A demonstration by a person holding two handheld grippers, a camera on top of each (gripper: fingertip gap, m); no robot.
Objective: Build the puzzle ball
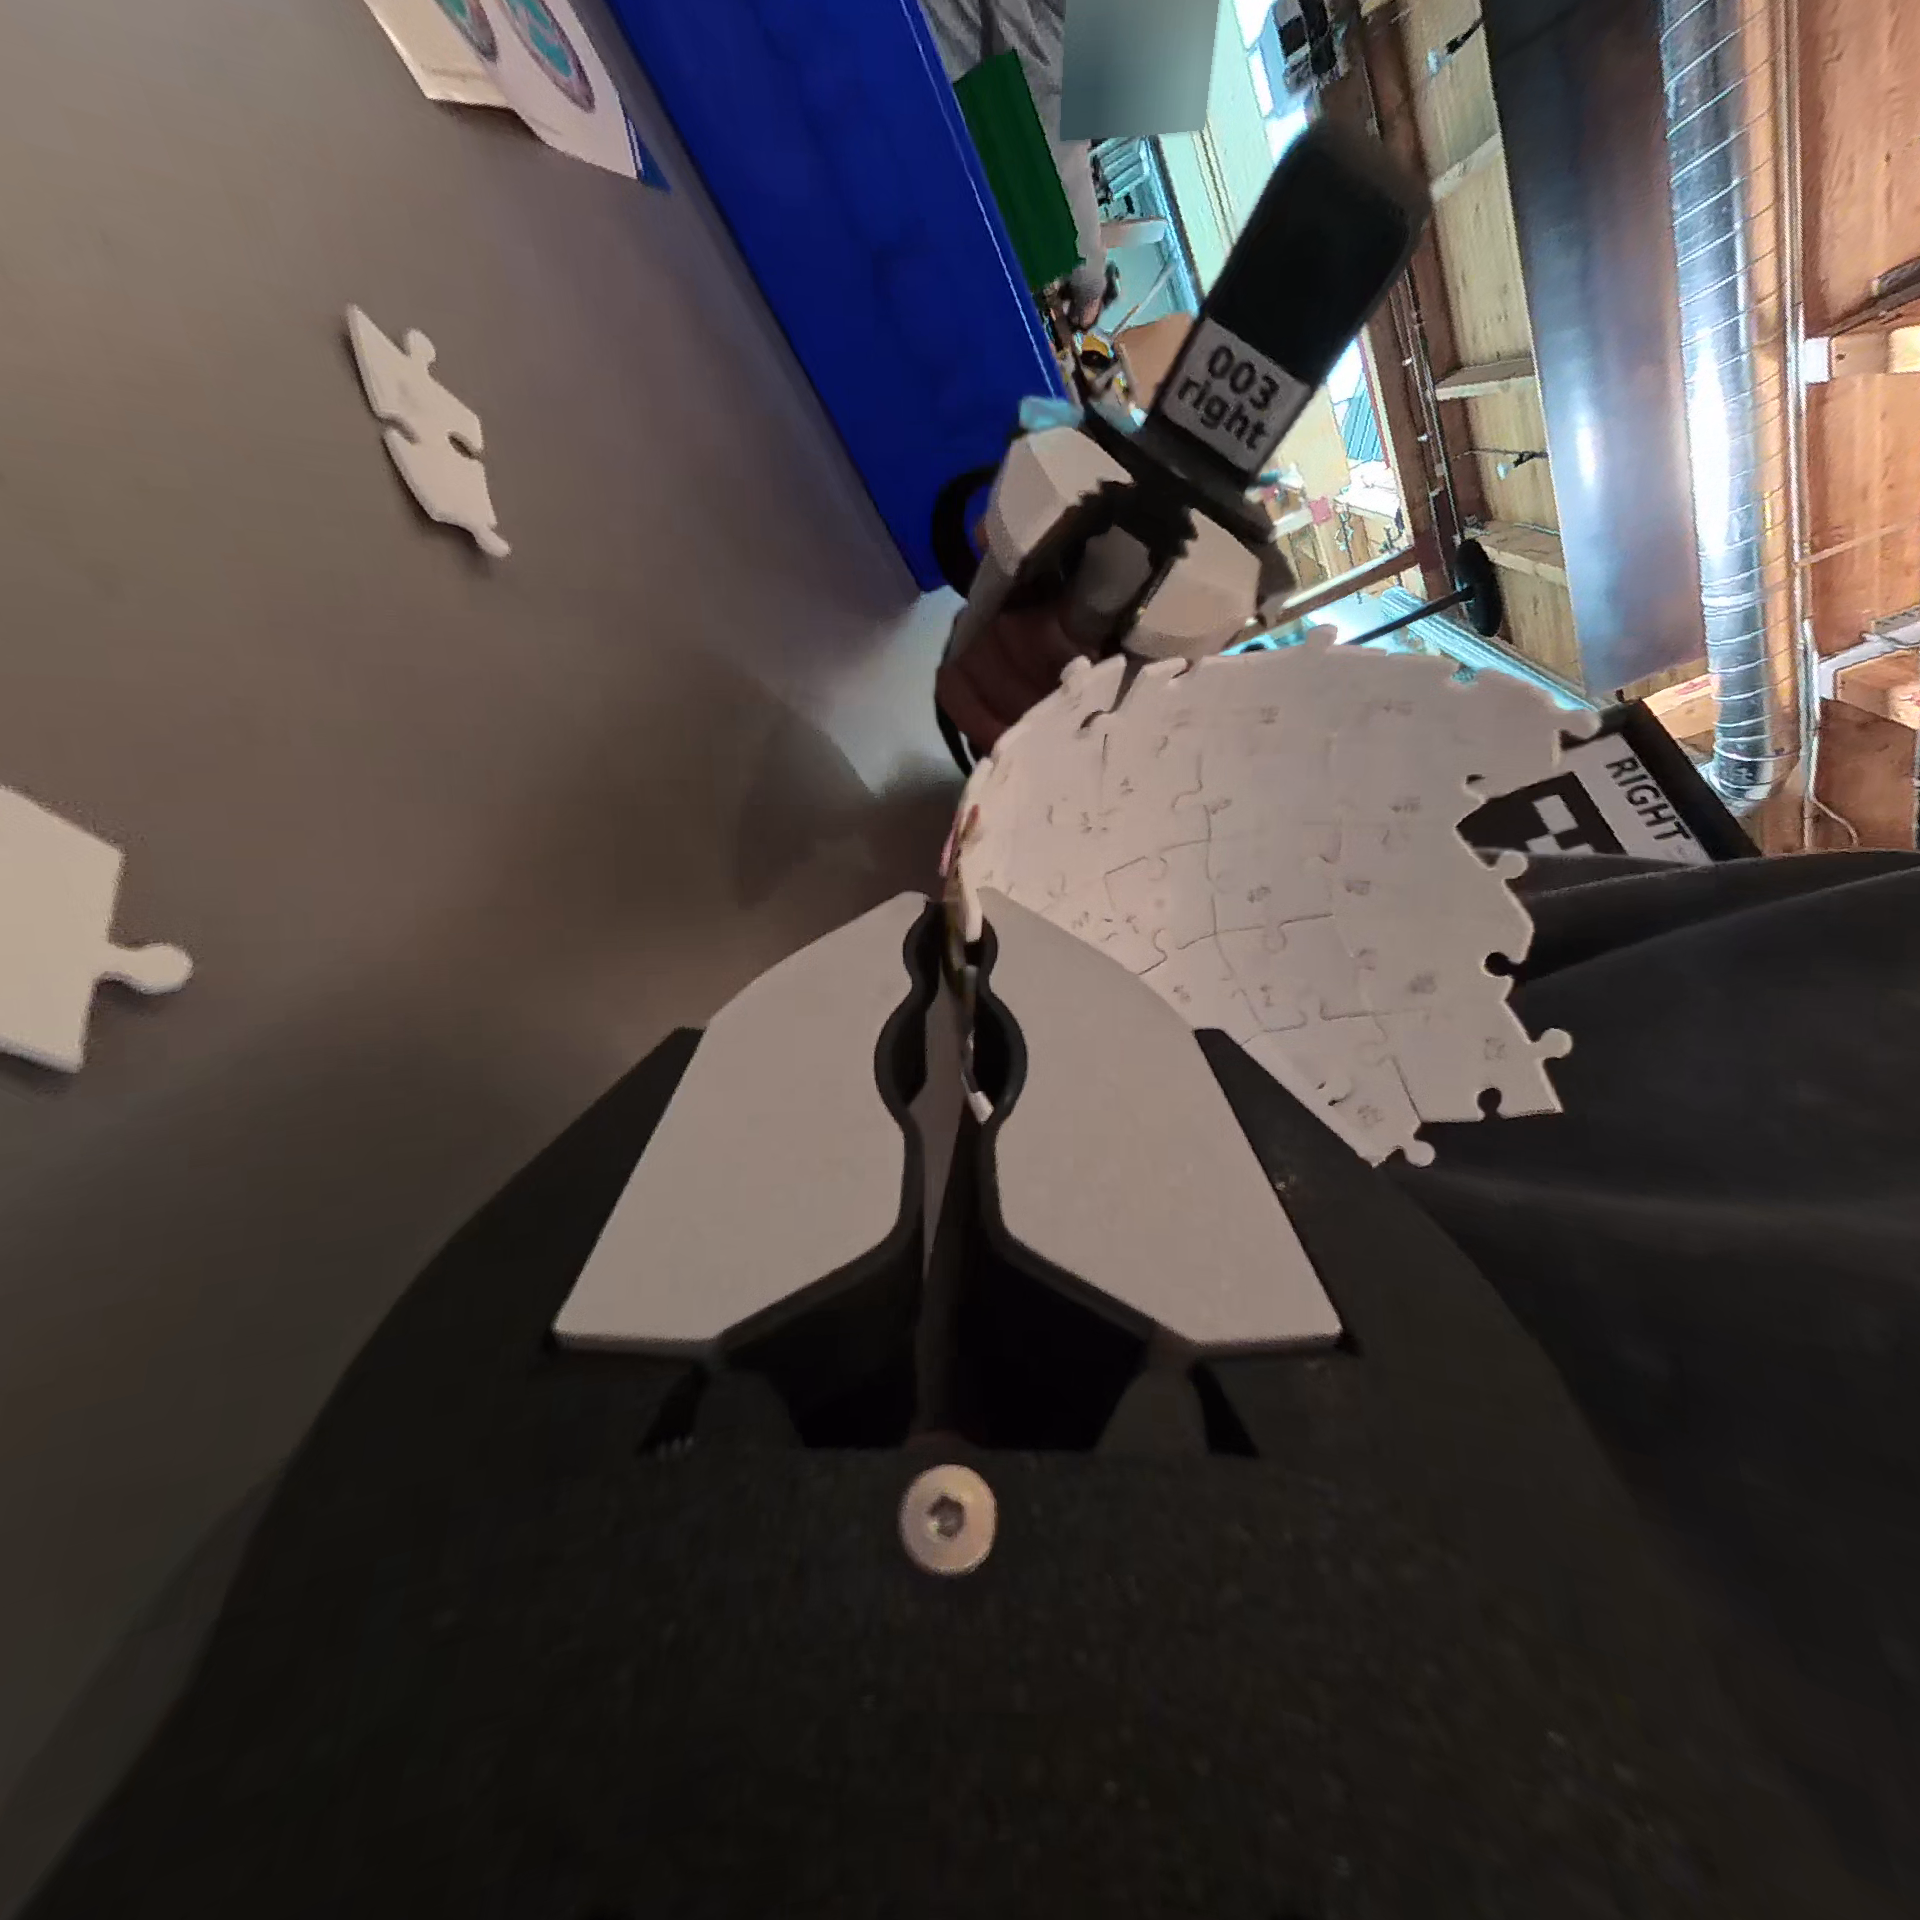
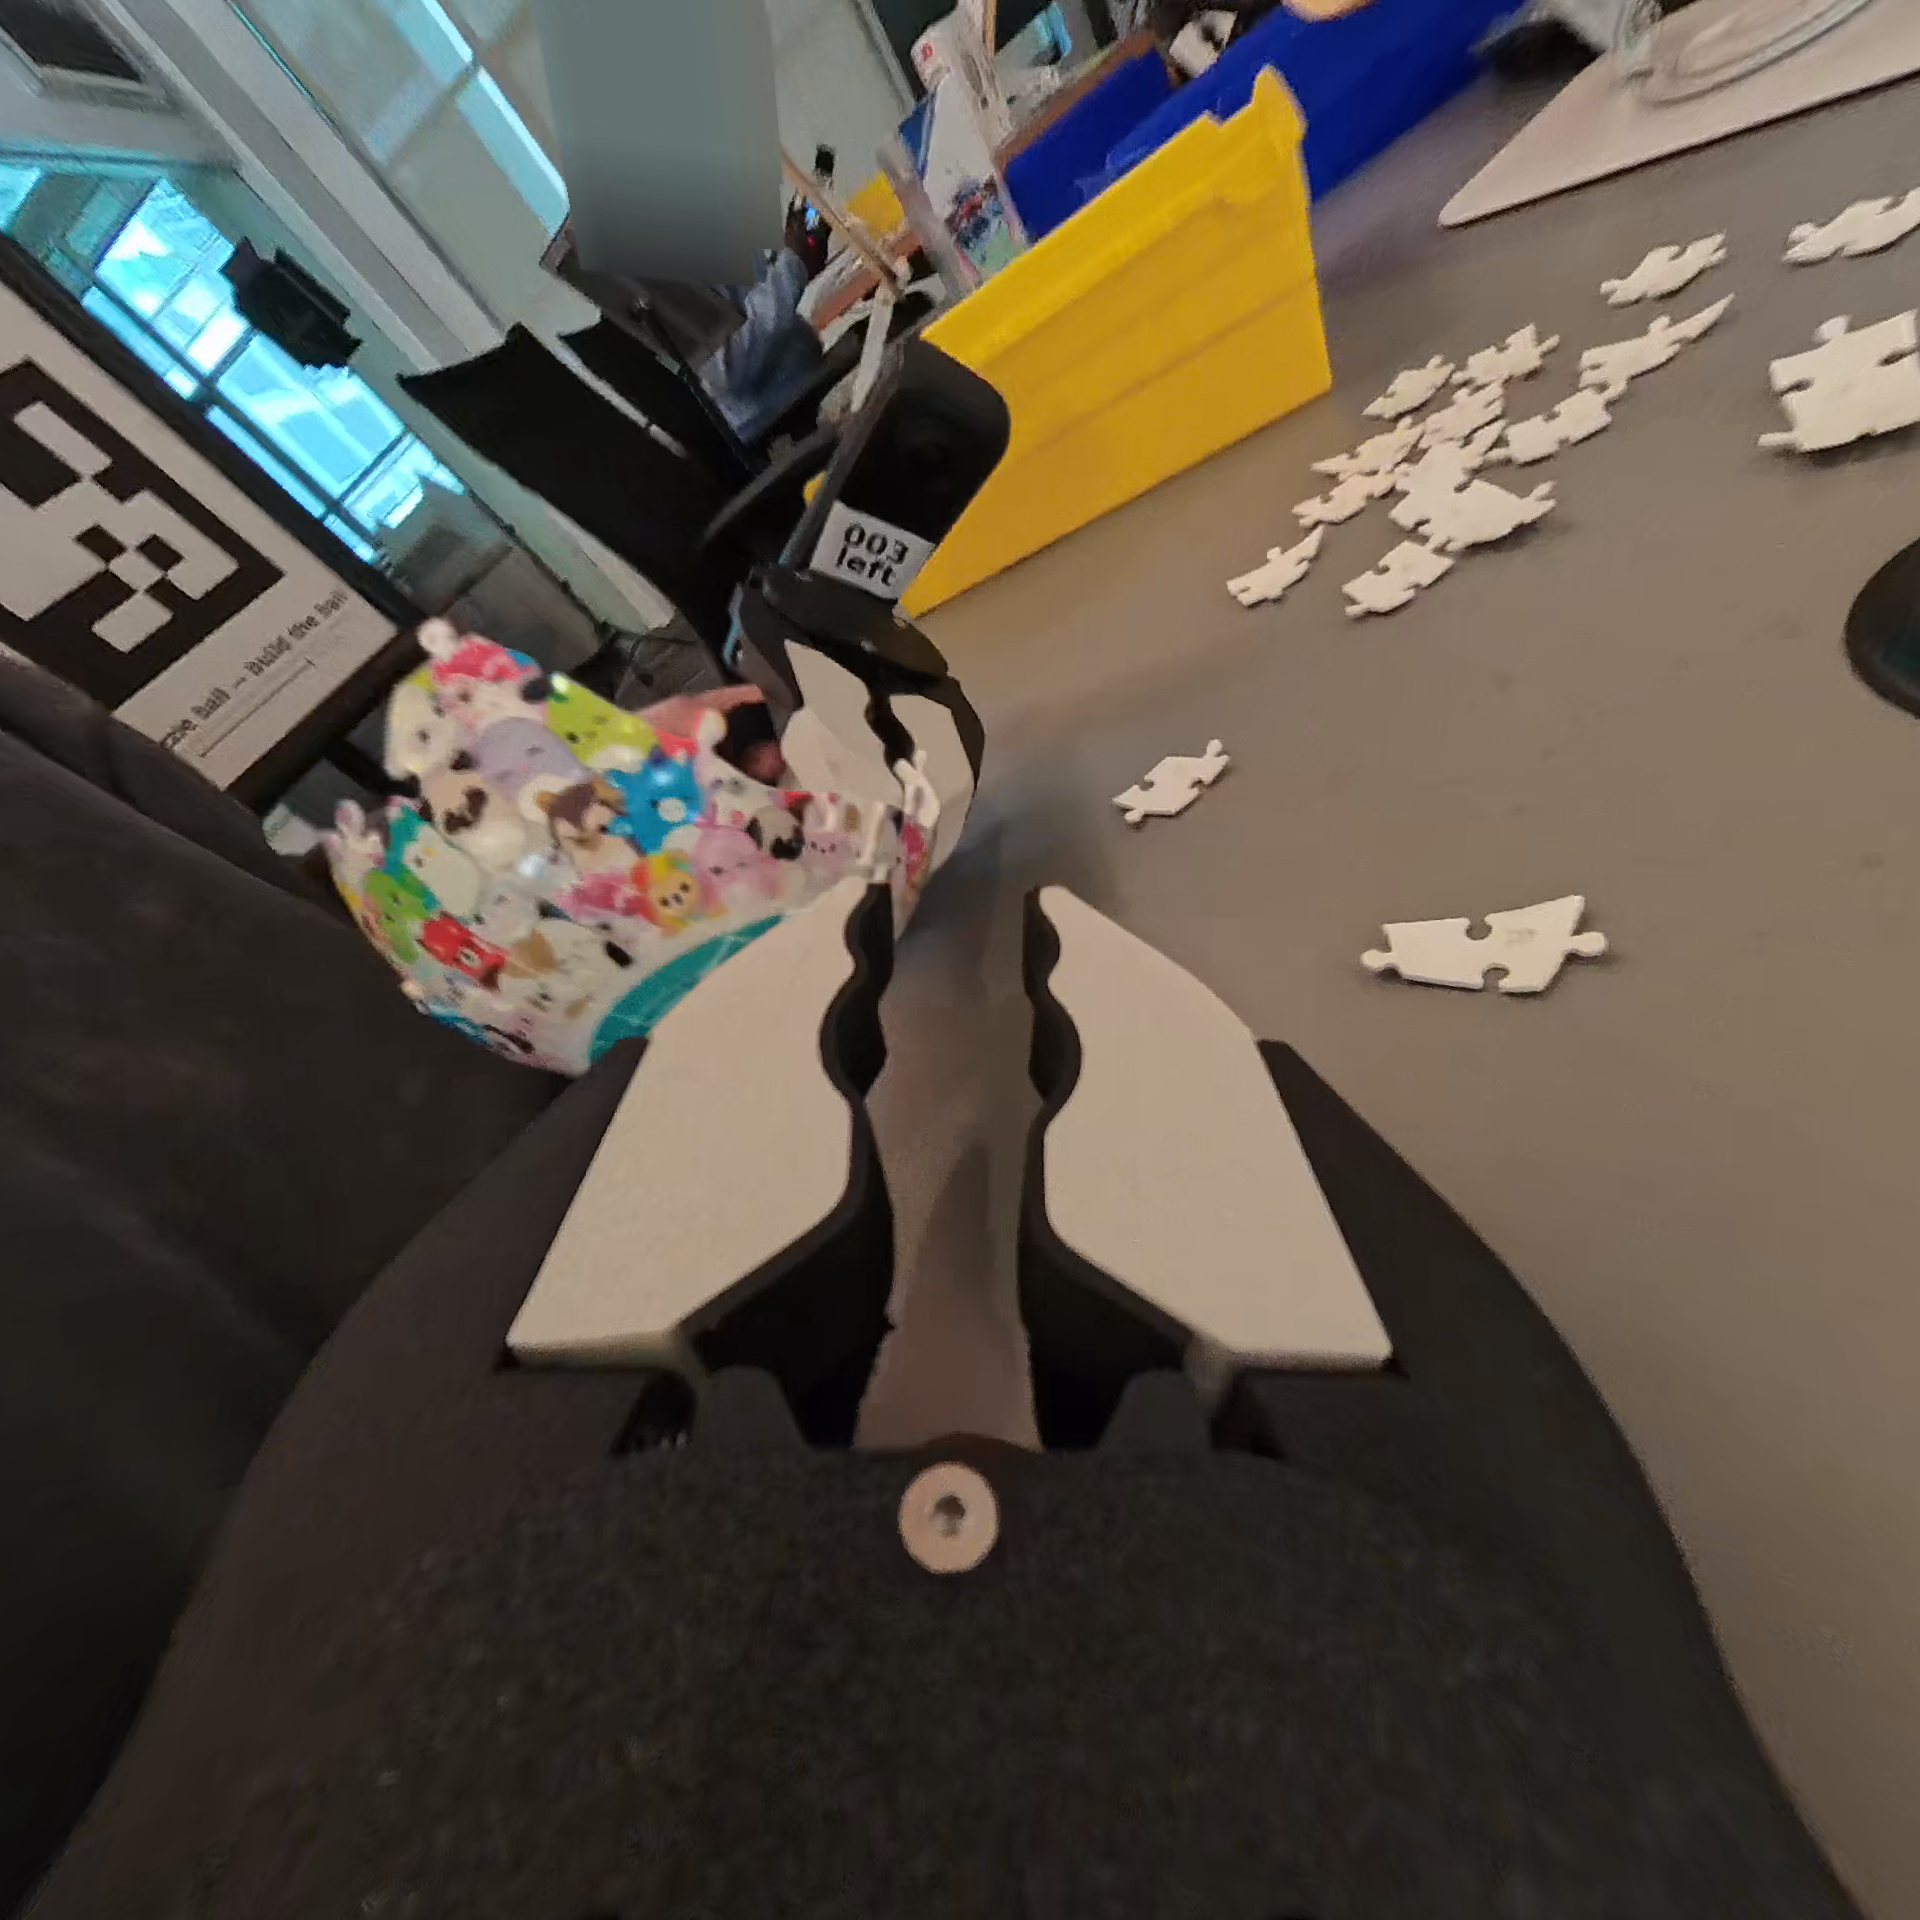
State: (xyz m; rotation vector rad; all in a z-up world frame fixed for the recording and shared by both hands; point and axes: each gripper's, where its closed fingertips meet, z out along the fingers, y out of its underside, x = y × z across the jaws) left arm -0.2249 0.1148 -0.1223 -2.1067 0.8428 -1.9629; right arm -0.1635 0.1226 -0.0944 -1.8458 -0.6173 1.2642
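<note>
The partly built puzzle ball (image 1: 1278, 883) is a curved shell, white inside. Its outside (image 2: 561, 862) is printed with colourful plush animals. My left gripper (image 1: 956, 914) is shut on the shell's rim and holds it up off the table; it also shows in the right wrist view (image 2: 914, 790). My right gripper (image 2: 956, 914) is open and empty, just right of the shell near the held rim. In the left wrist view it (image 1: 1127, 582) is beyond the shell's far edge.
Loose white pieces lie on the grey table (image 2: 1455, 1195): two joined ones (image 2: 1486, 945), a single one (image 2: 1169, 779) and a pile (image 2: 1444, 468). Two more show in the left wrist view (image 1: 426, 426). A yellow bin (image 2: 1143, 343) and a blue bin (image 1: 831, 260) stand behind. Dark cloth (image 2: 208, 1039) is on the left. Across from one pair of fingers to the other is roughly 8 centimetres.
</note>
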